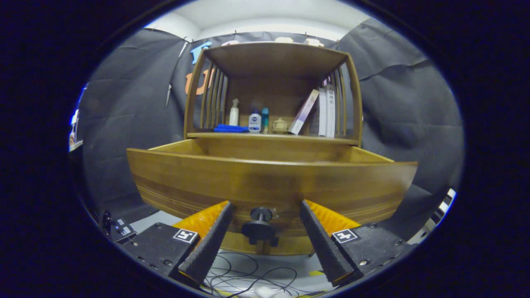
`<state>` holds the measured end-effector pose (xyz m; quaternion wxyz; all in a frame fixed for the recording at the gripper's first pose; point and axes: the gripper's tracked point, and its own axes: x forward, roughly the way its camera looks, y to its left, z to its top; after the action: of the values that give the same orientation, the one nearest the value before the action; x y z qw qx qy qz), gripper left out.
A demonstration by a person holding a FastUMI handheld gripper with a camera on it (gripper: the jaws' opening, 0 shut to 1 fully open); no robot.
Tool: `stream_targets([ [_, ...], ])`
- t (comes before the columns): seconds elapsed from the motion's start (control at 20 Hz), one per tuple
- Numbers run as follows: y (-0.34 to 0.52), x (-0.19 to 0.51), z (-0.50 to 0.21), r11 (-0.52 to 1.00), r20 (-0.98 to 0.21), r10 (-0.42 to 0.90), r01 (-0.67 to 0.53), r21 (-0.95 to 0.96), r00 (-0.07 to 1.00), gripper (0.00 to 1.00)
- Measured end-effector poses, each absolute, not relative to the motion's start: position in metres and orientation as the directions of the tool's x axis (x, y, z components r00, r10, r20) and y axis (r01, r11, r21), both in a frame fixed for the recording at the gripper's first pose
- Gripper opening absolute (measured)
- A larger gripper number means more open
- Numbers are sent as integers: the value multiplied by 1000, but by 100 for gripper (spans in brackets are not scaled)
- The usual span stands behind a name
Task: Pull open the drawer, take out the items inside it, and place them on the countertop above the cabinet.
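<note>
Drawer (271, 182) stands pulled out of the cabinet (273, 82), its contents hidden behind the front panel.
Tool (265, 221) released, 2 fingers spread either side of the knob (260, 225), touching nothing; I'd lift clear over the drawer's top edge, then reach in; the table (269, 135) above carries bottles and books, leaving little room.

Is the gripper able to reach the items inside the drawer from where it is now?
Probably not yet. The gripper is open, low at the knob, and the drawer front rises ahead, hiding the inside; it must go up and over.
</note>
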<state>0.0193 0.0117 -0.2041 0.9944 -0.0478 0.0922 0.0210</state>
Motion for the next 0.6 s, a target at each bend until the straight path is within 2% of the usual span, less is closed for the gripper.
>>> stream_targets([
  [0.05,12,17,-195,995,-170,43,-57,-80,984,100],
  [0.4,10,34,-97,998,-97,61,-64,-21,993,100],
  [0.6,6,71,-55,997,-111,70,-73,-21,991,100],
])
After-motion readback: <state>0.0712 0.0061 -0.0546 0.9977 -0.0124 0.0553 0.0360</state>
